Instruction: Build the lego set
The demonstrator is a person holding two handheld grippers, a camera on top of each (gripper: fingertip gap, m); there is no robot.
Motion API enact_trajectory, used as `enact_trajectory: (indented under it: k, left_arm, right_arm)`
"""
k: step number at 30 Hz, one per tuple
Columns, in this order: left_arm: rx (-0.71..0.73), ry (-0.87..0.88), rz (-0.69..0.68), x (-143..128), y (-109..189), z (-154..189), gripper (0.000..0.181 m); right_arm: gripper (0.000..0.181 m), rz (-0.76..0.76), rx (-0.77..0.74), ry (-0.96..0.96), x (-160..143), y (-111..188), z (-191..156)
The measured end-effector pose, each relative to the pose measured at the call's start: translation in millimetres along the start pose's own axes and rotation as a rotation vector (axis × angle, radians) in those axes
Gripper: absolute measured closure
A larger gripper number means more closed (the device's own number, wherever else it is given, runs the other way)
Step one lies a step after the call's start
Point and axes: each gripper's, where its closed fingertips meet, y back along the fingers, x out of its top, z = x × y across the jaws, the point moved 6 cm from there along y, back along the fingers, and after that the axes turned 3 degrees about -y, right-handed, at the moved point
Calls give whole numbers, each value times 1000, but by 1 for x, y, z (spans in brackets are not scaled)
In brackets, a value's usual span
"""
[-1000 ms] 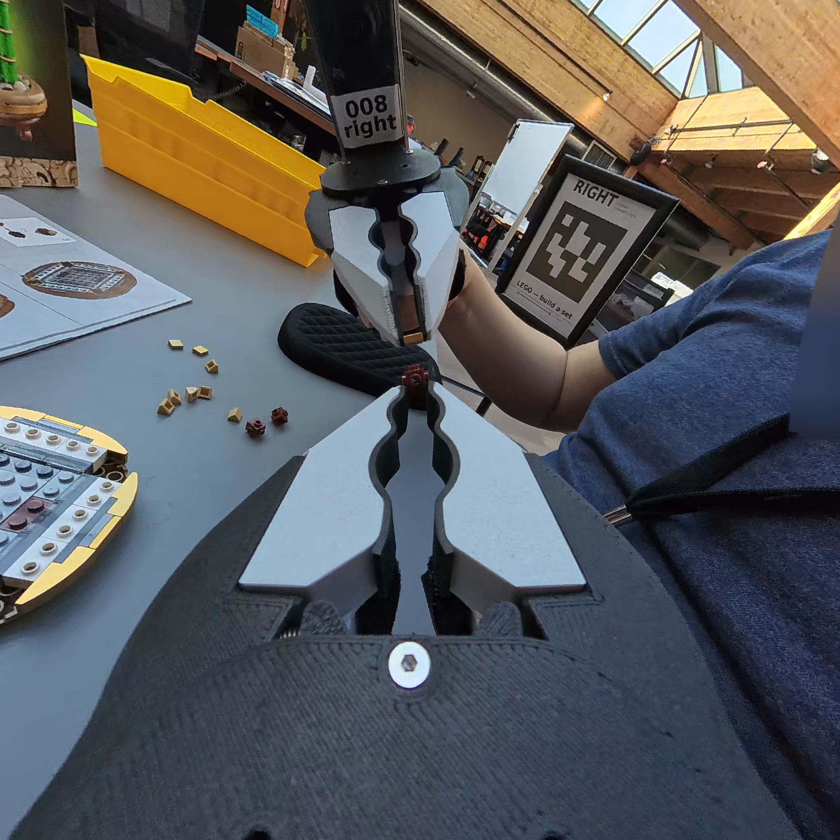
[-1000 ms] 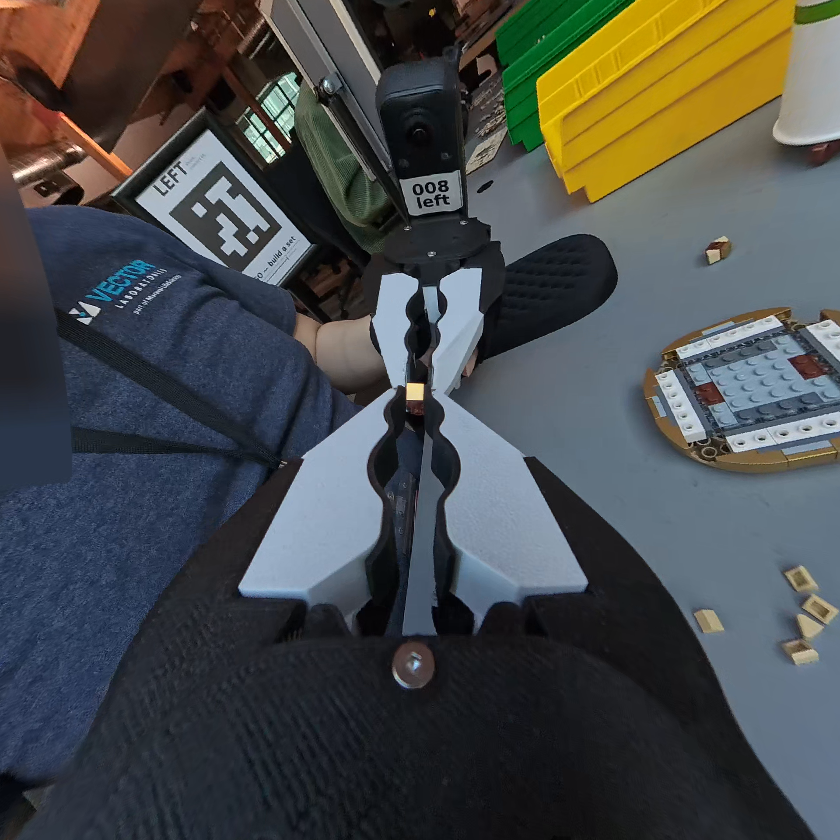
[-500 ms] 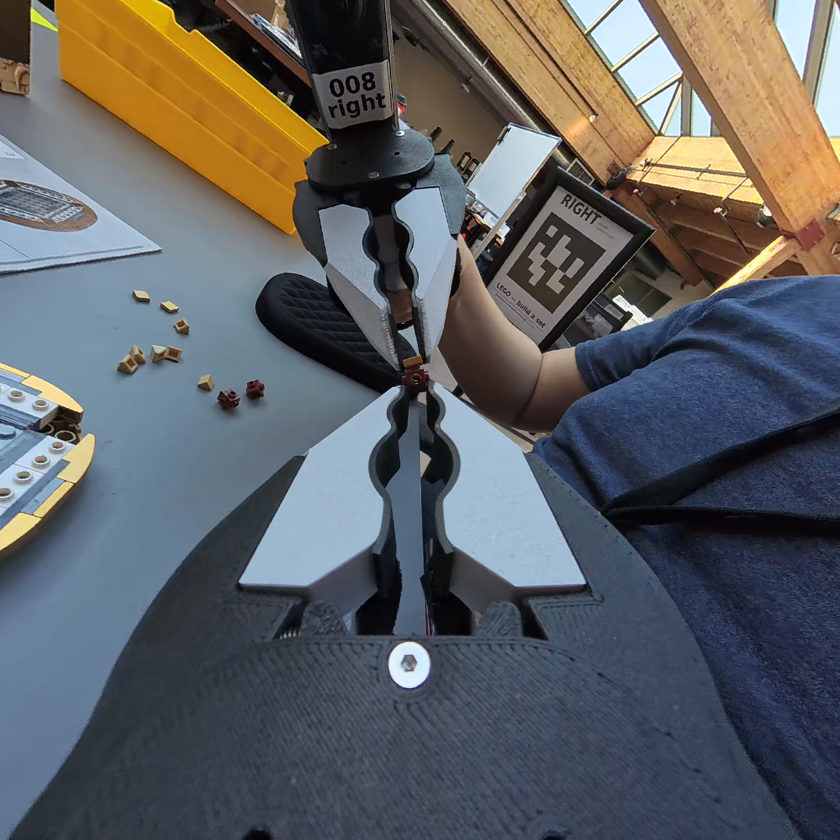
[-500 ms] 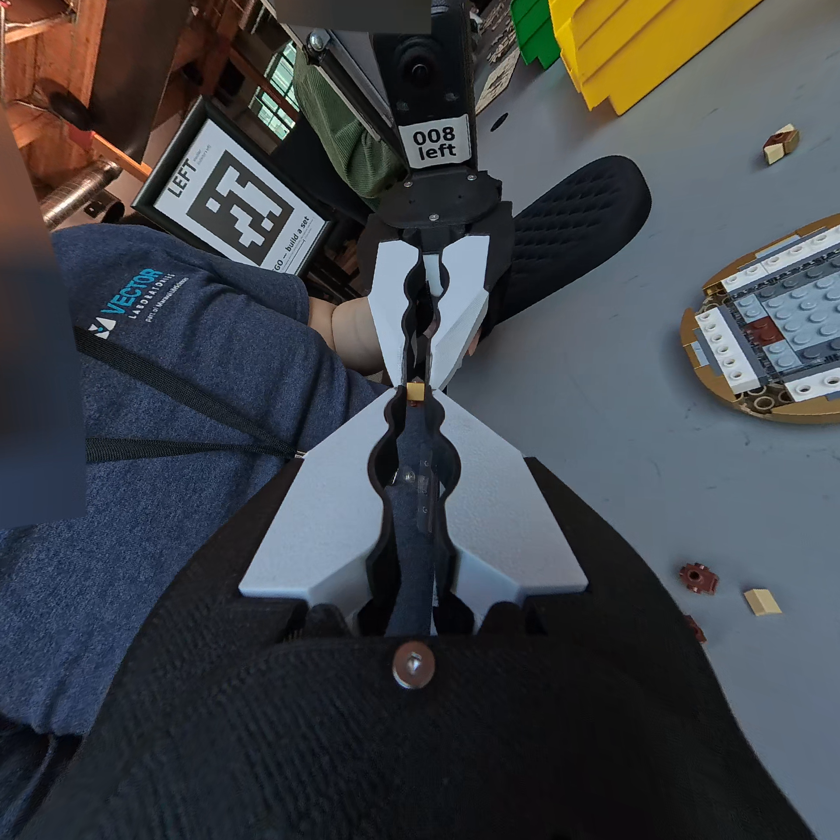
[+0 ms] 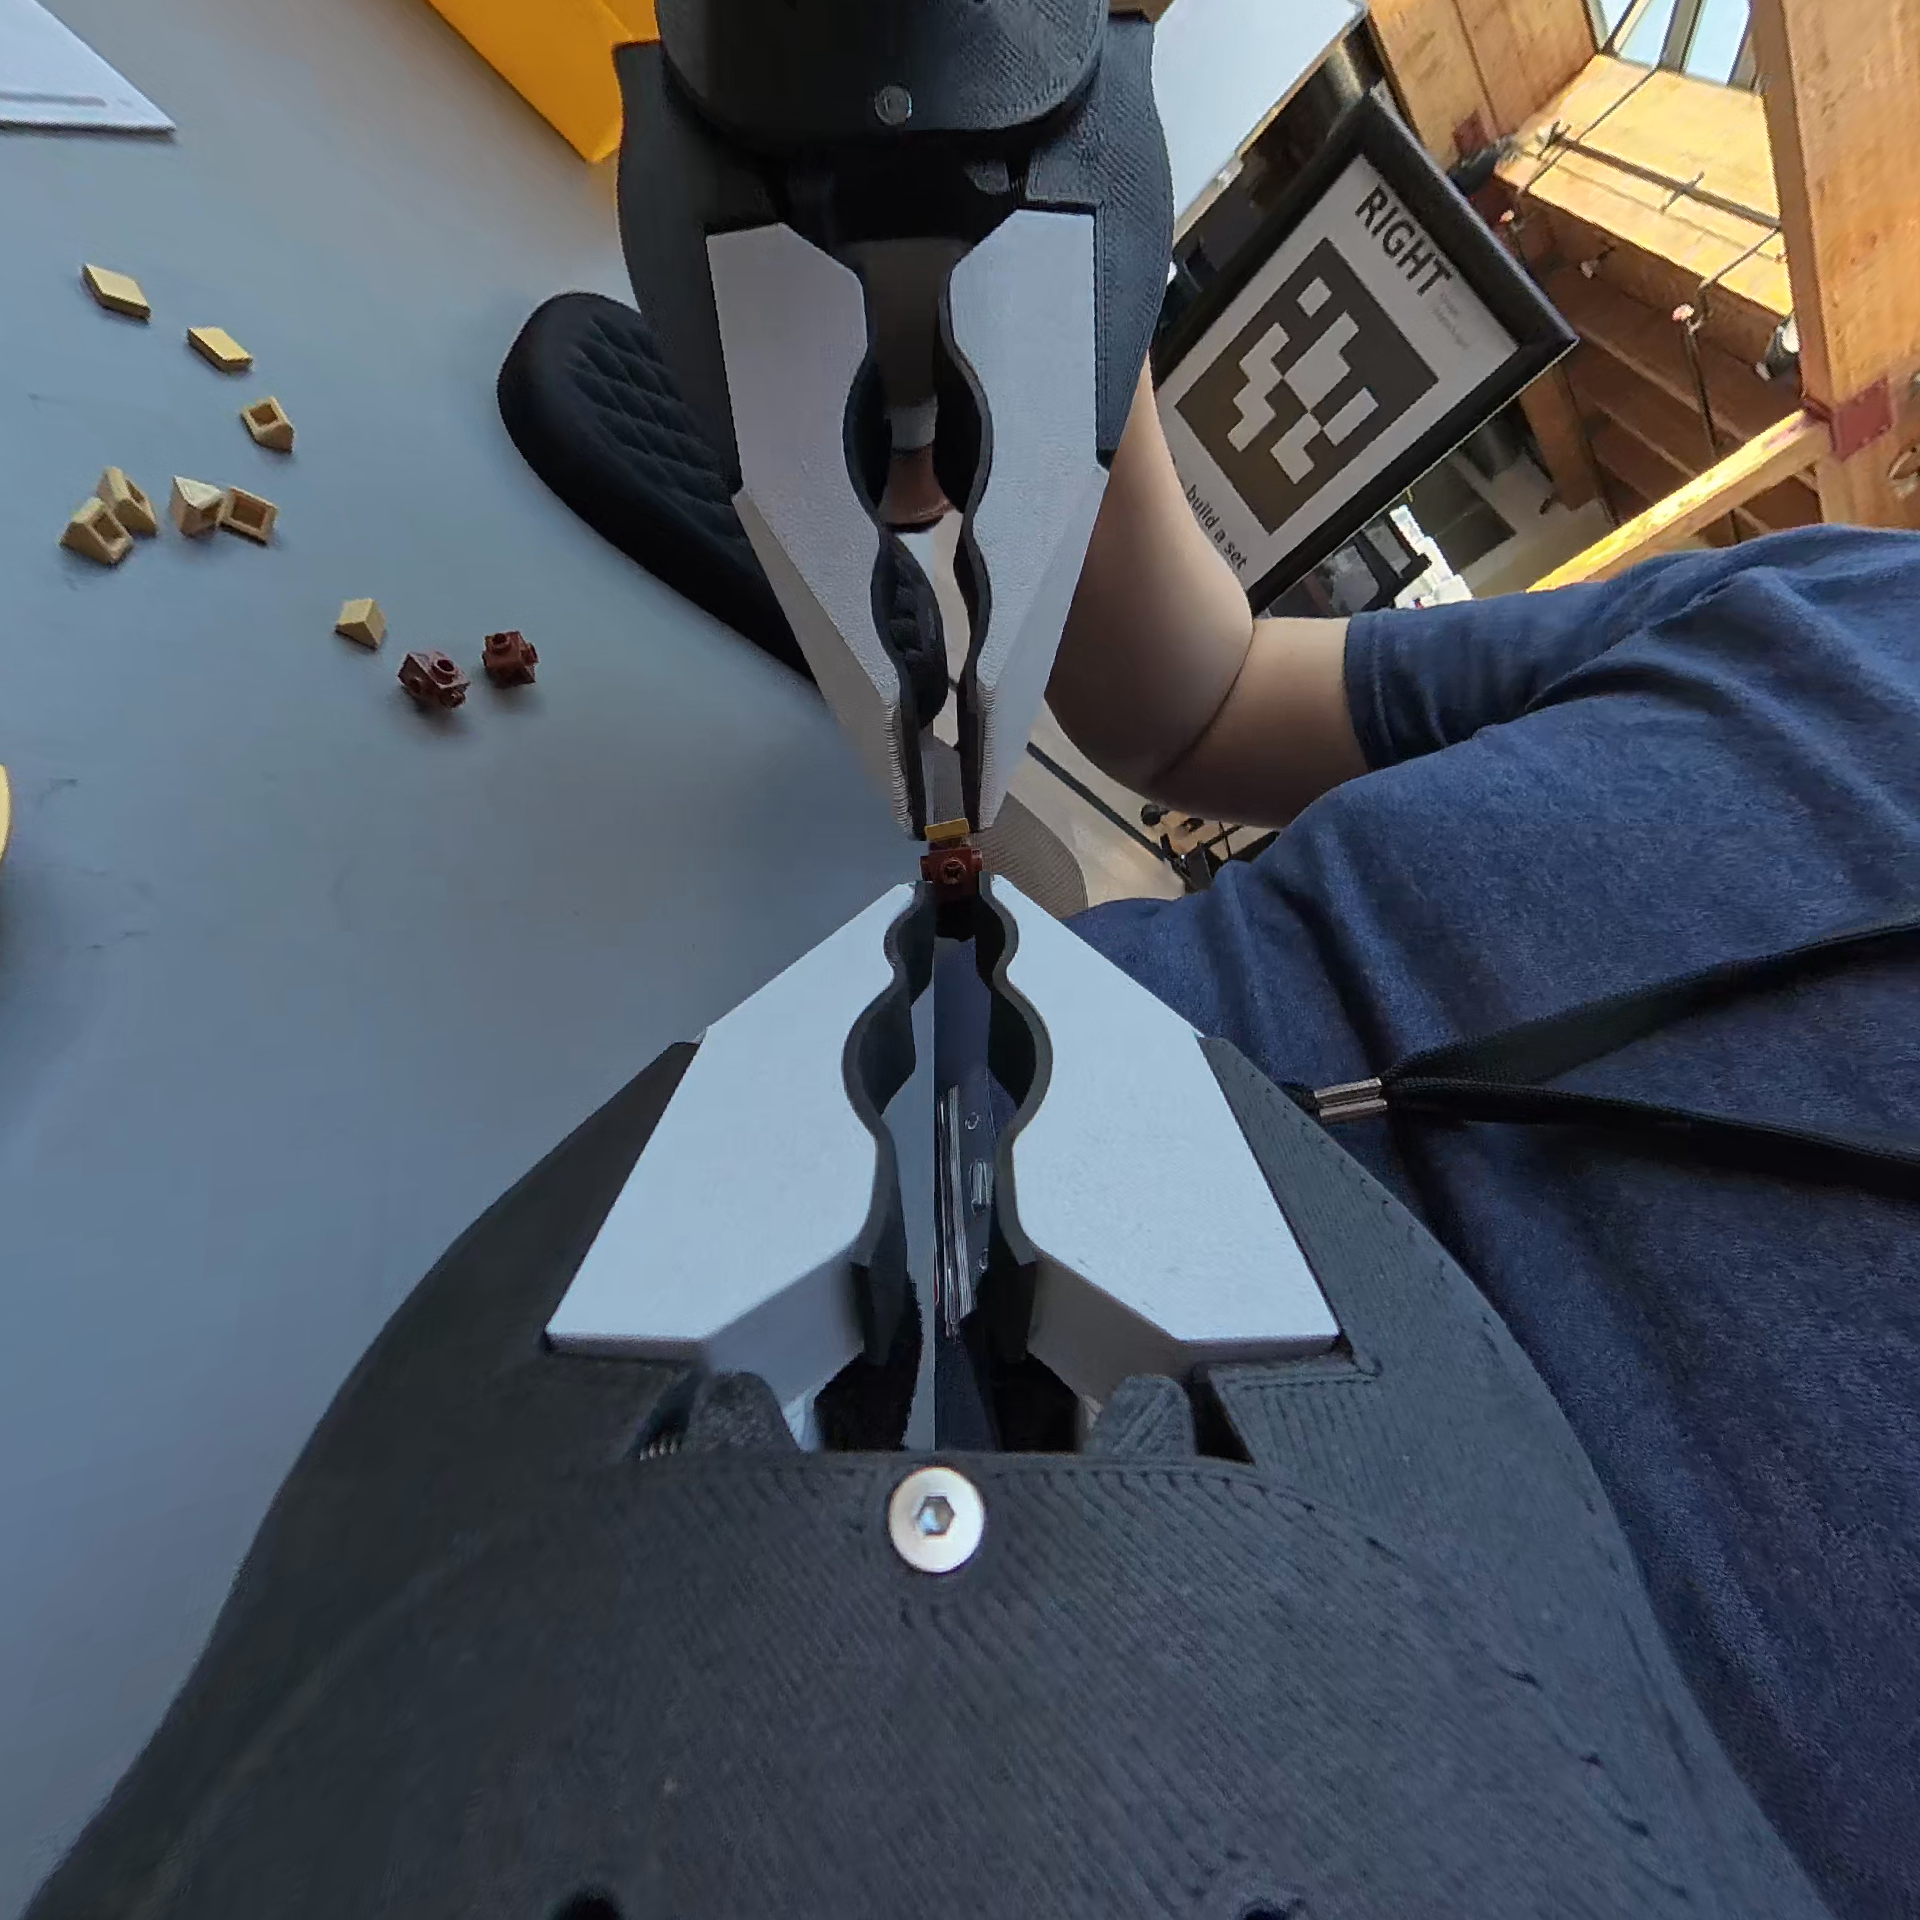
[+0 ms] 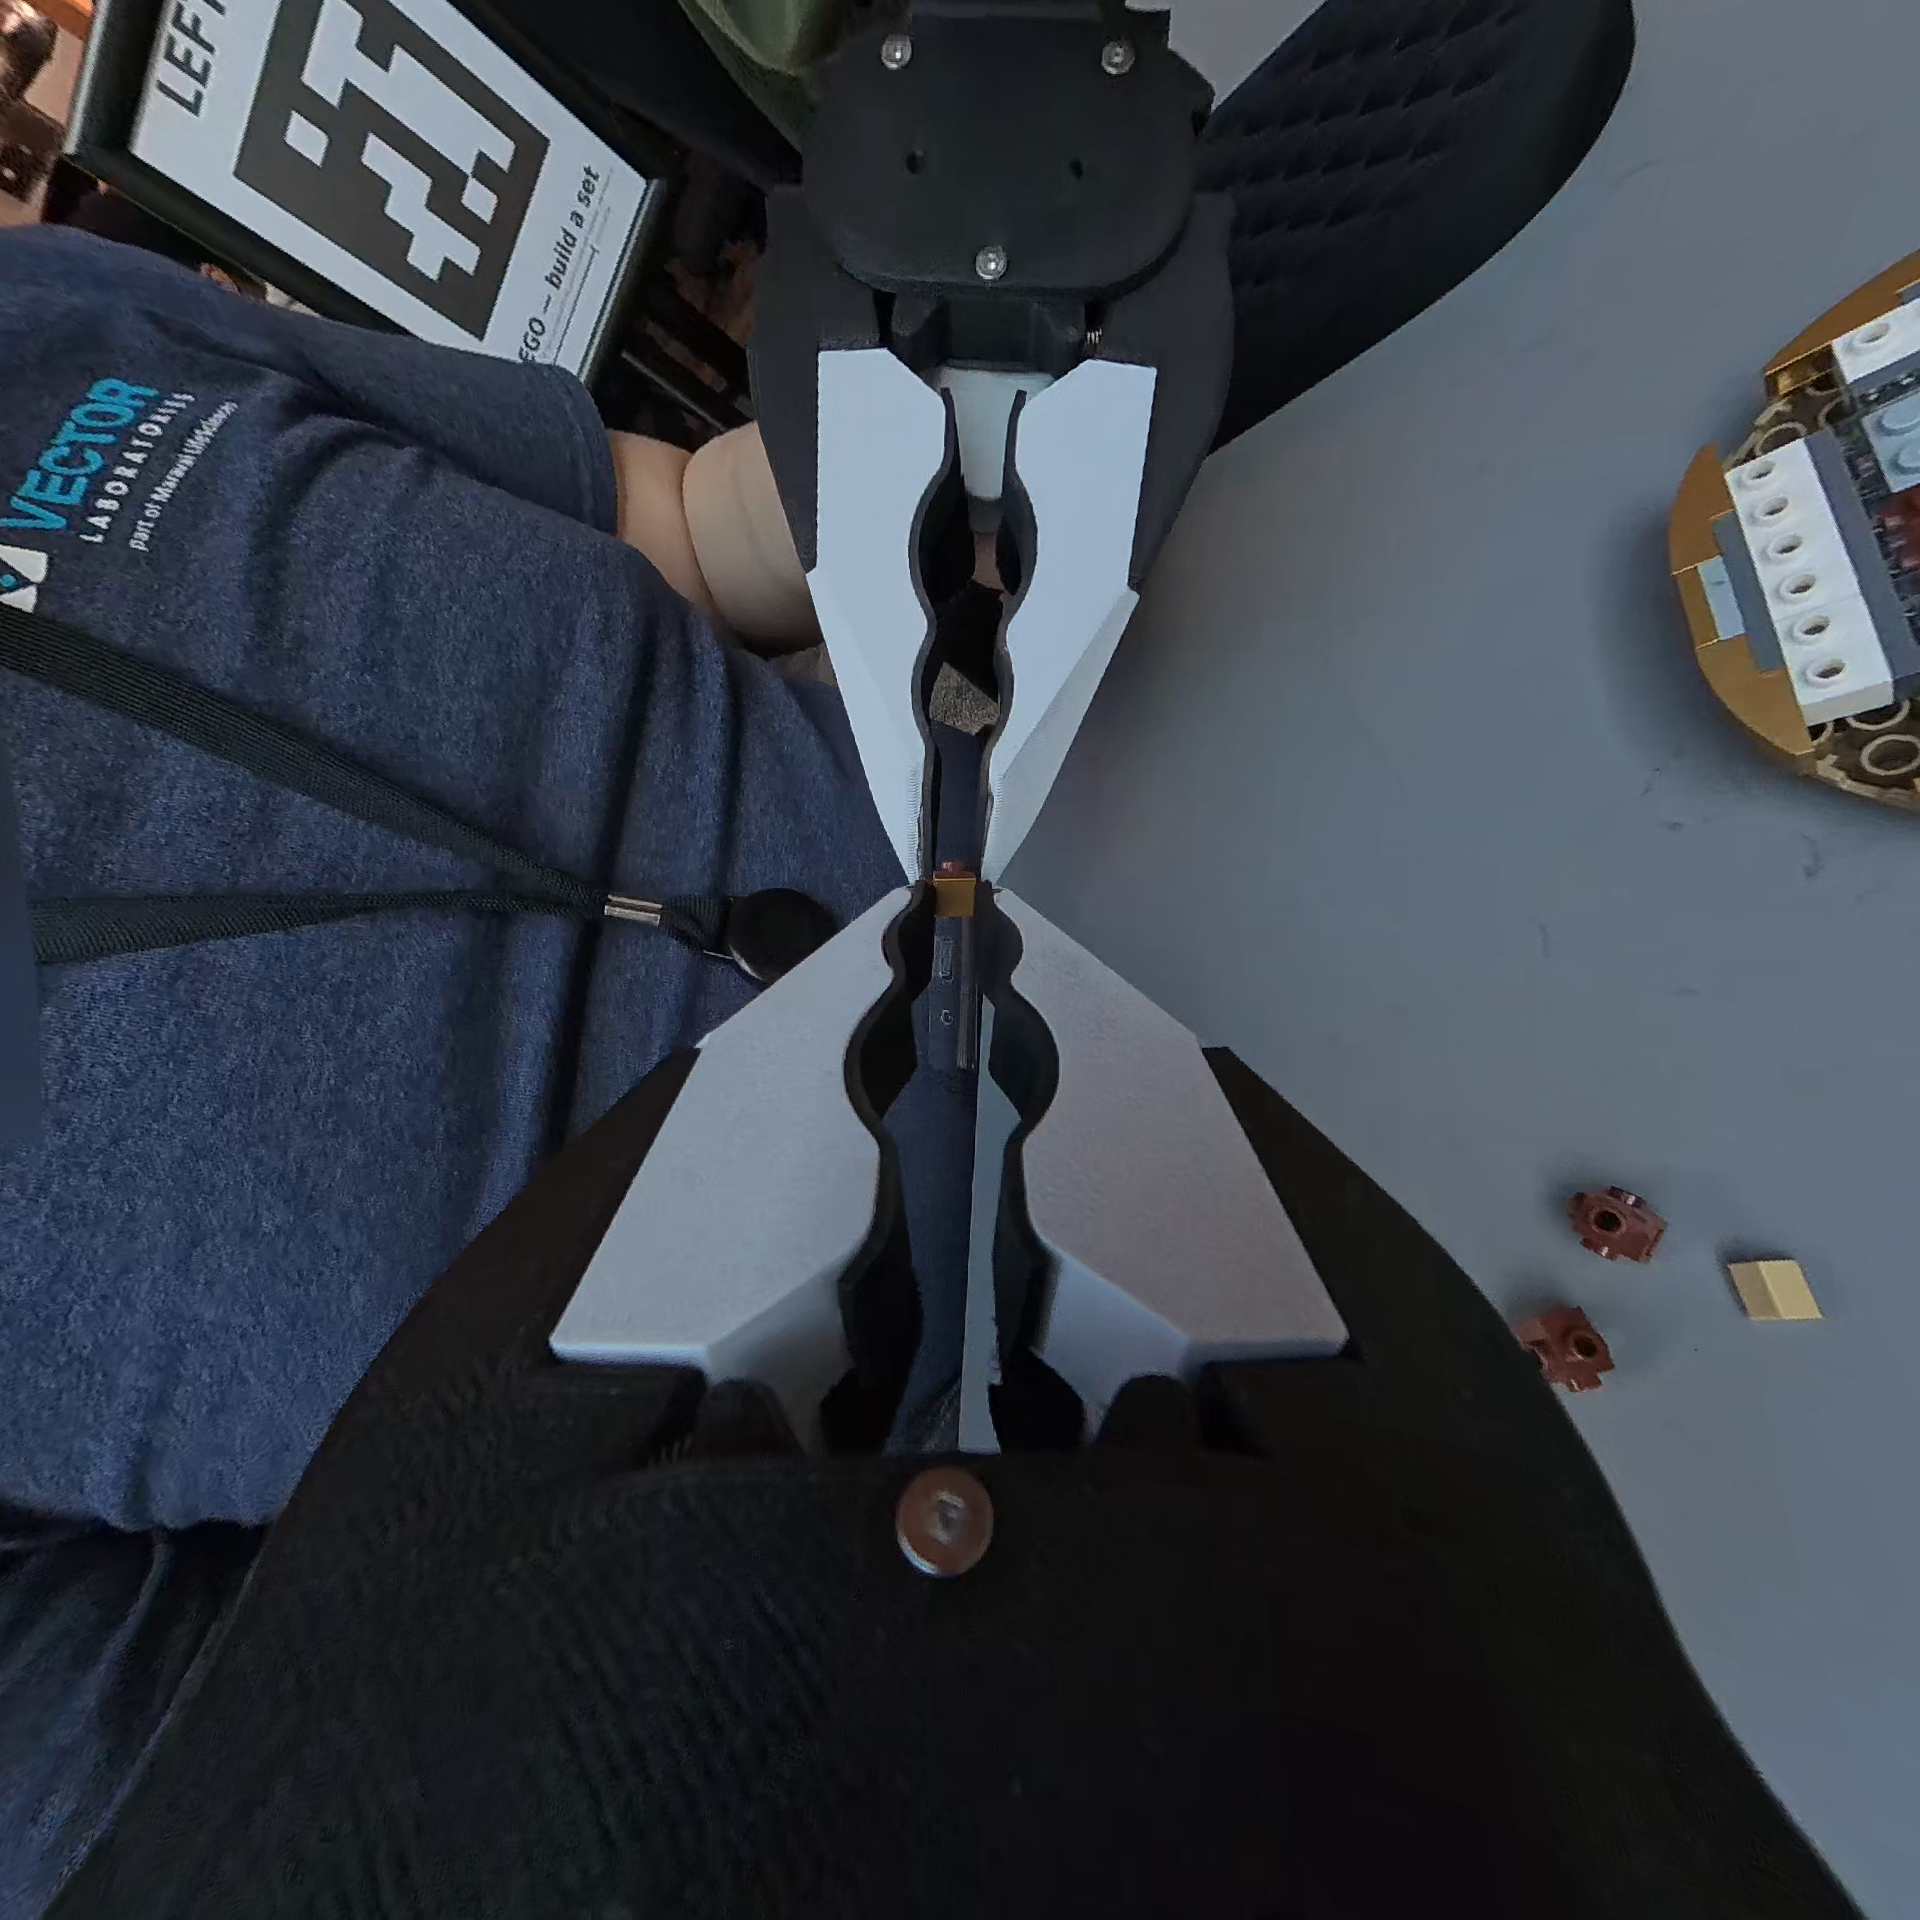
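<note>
My left gripper (image 5: 951,883) is shut on a small dark red studded brick (image 5: 952,864). My right gripper (image 6: 953,883) is shut on a small gold piece (image 6: 953,865). The two grippers meet tip to tip above the table edge, in front of the person's blue shirt. In the left wrist view the gold piece (image 5: 948,828) sits right against the top of the red brick, in the right gripper (image 5: 943,816). In the right wrist view the red brick (image 6: 950,837) peeks out just behind the gold piece, in the left gripper (image 6: 951,831).
Two loose dark red bricks (image 5: 470,670) and several tan slope pieces (image 5: 171,506) lie on the grey table (image 5: 312,935). The round build (image 6: 1808,561) with white and grey plates sits at the right edge of the right wrist view. A yellow bin corner (image 5: 540,73) stands at the back. Left and right tips are no more than a few centimetres apart.
The two grippers have moved closer together. The gold piece now touches the red brick; one second ago a gap showed between them.
</note>
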Motion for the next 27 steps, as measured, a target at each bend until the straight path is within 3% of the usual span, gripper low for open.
enact_trajectory:
  k: [27]
  left_arm:
    - [55, 70, -204, -20, -13, -17, 176]
  right_arm:
    - [175, -252, -107, 24, -14, -21, 18]
